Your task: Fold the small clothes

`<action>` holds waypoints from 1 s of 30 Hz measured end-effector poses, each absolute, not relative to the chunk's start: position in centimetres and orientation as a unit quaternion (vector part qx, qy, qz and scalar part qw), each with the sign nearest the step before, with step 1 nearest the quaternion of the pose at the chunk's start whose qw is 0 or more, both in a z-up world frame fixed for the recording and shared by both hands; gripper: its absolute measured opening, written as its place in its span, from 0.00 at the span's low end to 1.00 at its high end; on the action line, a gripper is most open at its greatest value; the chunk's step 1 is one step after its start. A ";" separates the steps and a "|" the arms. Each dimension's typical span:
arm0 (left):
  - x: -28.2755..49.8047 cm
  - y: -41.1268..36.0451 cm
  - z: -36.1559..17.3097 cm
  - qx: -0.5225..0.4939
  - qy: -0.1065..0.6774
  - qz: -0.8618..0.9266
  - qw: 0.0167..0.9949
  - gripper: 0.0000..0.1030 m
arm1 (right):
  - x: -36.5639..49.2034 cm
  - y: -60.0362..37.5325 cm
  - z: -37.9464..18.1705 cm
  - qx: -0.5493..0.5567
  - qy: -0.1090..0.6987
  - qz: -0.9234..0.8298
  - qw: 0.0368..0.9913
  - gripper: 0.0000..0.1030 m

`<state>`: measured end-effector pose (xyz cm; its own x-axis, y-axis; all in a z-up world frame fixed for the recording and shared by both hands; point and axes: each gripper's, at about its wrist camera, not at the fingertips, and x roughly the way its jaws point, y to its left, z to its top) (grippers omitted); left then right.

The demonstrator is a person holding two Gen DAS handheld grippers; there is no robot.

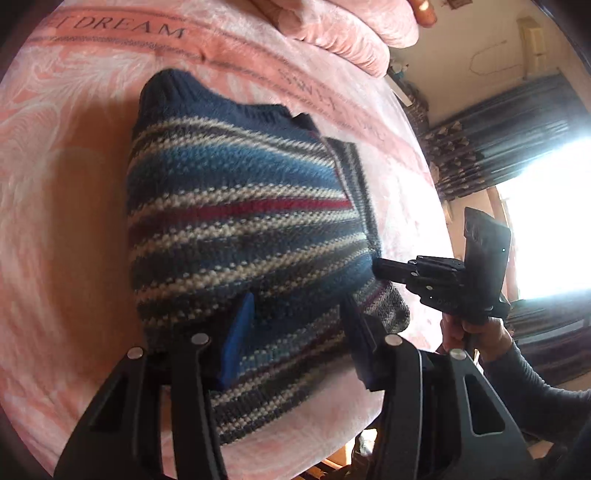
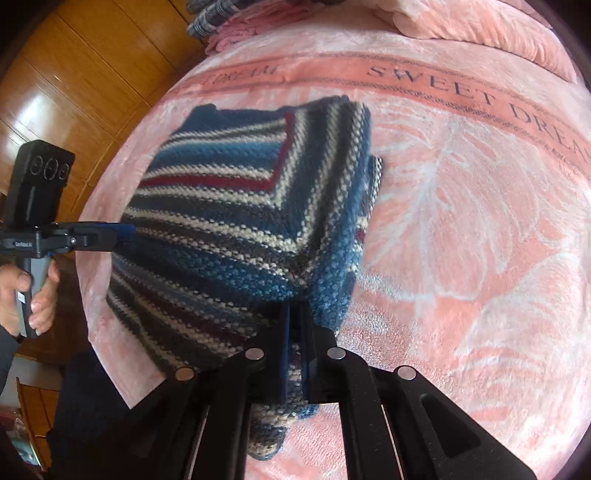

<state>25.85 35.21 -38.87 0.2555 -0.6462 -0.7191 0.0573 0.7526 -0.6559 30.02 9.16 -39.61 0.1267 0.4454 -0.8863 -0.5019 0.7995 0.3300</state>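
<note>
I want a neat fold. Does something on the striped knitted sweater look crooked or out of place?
Yes. On the blue, white and red striped knitted sweater, the folded-over side panel runs slanted, and a loose part sticks out beyond its edge onto the pink plush blanket. The outline is uneven.

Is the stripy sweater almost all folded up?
Partly. One side of the striped sweater is already folded over, its stripes crossing the others. Right now the right gripper is shut on the near edge, while the left gripper is open around the sweater's other side. It isn't yet a tidy bundle on the pink blanket, and more clothes seem piled behind.
</note>
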 end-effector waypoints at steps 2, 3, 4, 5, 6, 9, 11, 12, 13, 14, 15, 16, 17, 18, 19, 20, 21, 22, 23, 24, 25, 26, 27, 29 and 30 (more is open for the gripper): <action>25.9 35.1 -39.3 -0.269 0.559 -0.224 0.751 0.46 | 30.3 8.8 -39.1 -0.008 0.583 0.311 0.750 0.02; 25.8 35.1 -38.9 -0.269 0.558 -0.220 0.753 0.48 | 30.2 8.6 -38.2 -0.007 0.578 0.309 0.755 0.02; 25.7 35.1 -38.3 -0.273 0.553 -0.219 0.756 0.53 | 29.8 8.3 -37.3 -0.009 0.572 0.306 0.761 0.04; 25.0 35.6 -37.3 -0.281 0.543 -0.221 0.760 0.57 | 29.3 8.0 -36.3 -0.011 0.564 0.305 0.767 0.06; 24.1 36.0 -36.2 -0.288 0.529 -0.226 0.766 0.62 | 28.6 7.6 -35.4 -0.011 0.558 0.307 0.771 0.06; 21.8 36.9 -35.3 -0.274 0.522 -0.199 0.783 0.64 | 26.3 7.3 -34.9 -0.013 0.554 0.313 0.771 0.06; 21.0 37.1 -36.9 -0.266 0.539 -0.172 0.780 0.64 | 25.4 8.1 -36.5 -0.024 0.572 0.310 0.759 0.05; 20.9 37.0 -37.9 -0.259 0.551 -0.158 0.777 0.61 | 25.4 8.7 -37.8 -0.040 0.580 0.300 0.756 0.02; 20.8 36.9 -38.7 -0.257 0.555 -0.156 0.776 0.61 | 25.3 9.0 -39.0 -0.054 0.585 0.291 0.755 0.00; 20.8 36.7 -39.3 -0.254 0.557 -0.156 0.775 0.61 | 25.3 9.3 -39.7 -0.057 0.586 0.287 0.755 0.00; 20.8 36.6 -39.6 -0.252 0.558 -0.154 0.776 0.62 | 25.3 9.2 -40.0 -0.054 0.586 0.284 0.757 0.00; 20.8 36.5 -39.5 -0.254 0.555 -0.154 0.777 0.65 | 25.3 9.1 -39.9 -0.048 0.587 0.283 0.757 0.00; 20.7 36.6 -39.3 -0.259 0.553 -0.156 0.776 0.66 | 25.3 9.0 -39.6 -0.045 0.588 0.281 0.757 0.00; 20.5 36.8 -38.9 -0.263 0.552 -0.154 0.776 0.67 | 25.2 8.9 -39.2 -0.044 0.586 0.281 0.759 0.00; 20.3 36.9 -38.5 -0.263 0.551 -0.151 0.777 0.72 | 25.0 8.6 -38.7 -0.041 0.584 0.280 0.761 0.00; 19.8 37.1 -38.0 -0.258 0.552 -0.142 0.780 0.76 | 24.6 8.3 -38.0 -0.038 0.582 0.278 0.763 0.00; 19.2 37.3 -37.5 -0.253 0.551 -0.130 0.784 0.84 | 24.0 8.0 -37.3 -0.036 0.580 0.275 0.766 0.04; 18.5 37.4 -37.0 -0.248 0.552 -0.115 0.788 0.94 | 23.3 7.6 -36.6 -0.036 0.577 0.270 0.770 0.08; 17.6 37.5 -36.6 -0.236 0.558 -0.094 0.790 0.97 | 22.6 7.2 -36.0 -0.032 0.576 0.262 0.773 0.09; 16.6 37.5 -36.1 -0.213 0.566 -0.065 0.794 0.97 | 21.8 6.9 -35.6 -0.026 0.577 0.254 0.776 0.17; 15.4 37.4 -35.5 -0.194 0.566 -0.043 0.800 0.97 | 20.9 6.6 -35.2 -0.021 0.581 0.244 0.776 0.39; 14.1 37.2 -34.7 -0.181 0.559 -0.032 0.808 0.97 | 20.0 6.3 -34.8 -0.018 0.583 0.232 0.779 0.52; 12.9 37.0 -33.9 -0.167 0.553 -0.021 0.816 0.97 | 18.9 6.1 -34.3 -0.017 0.580 0.218 0.785 0.74; 10.3 36.4 -32.0 -0.141 0.538 0.008 0.831 0.97 | 16.3 6.0 -33.2 -0.023 0.572 0.194 0.797 0.88; 9.0 36.1 -31.0 -0.133 0.529 0.018 0.838 0.97 | 14.9 5.7 -32.6 -0.025 0.568 0.187 0.801 0.89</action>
